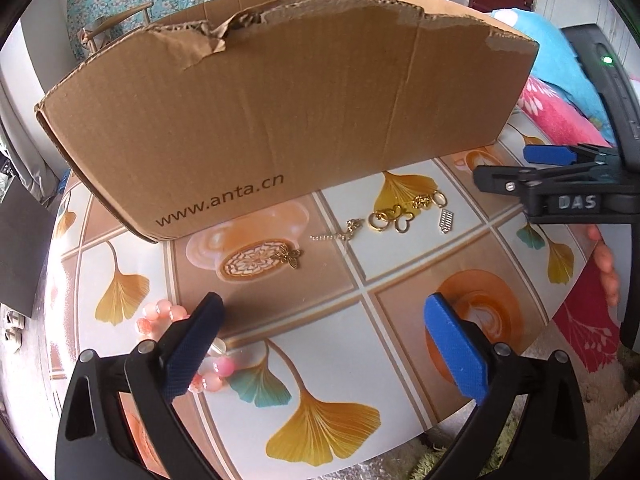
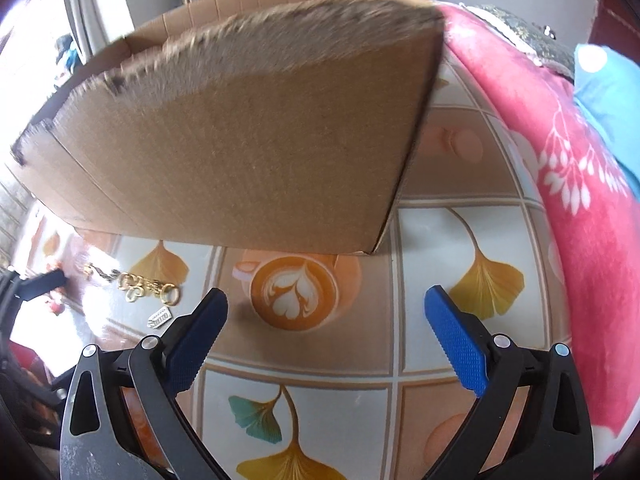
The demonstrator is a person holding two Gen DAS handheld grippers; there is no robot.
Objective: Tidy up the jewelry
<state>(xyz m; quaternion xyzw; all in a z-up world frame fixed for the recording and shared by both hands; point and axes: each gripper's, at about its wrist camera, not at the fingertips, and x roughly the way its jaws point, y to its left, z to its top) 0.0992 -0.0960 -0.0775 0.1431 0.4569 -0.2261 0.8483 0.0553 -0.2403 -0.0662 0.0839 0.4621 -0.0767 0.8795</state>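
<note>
A brown cardboard box (image 1: 256,120) with torn top edges stands on the leaf-patterned table (image 1: 360,280). In front of it lie gold jewelry pieces: a butterfly charm (image 1: 291,258), a small beaded chain (image 1: 338,234), gold rings (image 1: 390,218) and a silver pendant (image 1: 447,220). A pink bead bracelet (image 1: 168,314) lies partly under my left gripper's left finger. My left gripper (image 1: 324,332) is open with only table between its fingers. My right gripper (image 2: 326,320) is open over a printed coffee cup, and it also shows at the right (image 1: 516,168). The gold rings (image 2: 150,286) and the box (image 2: 240,140) show in the right wrist view.
A pink floral blanket (image 2: 568,184) and a blue cushion (image 2: 612,92) lie beyond the table's right edge. A person's fingers (image 1: 606,268) hold the right gripper's handle. A wooden chair (image 1: 116,28) stands behind the box. Green shaggy carpet (image 1: 460,452) lies below the table's near edge.
</note>
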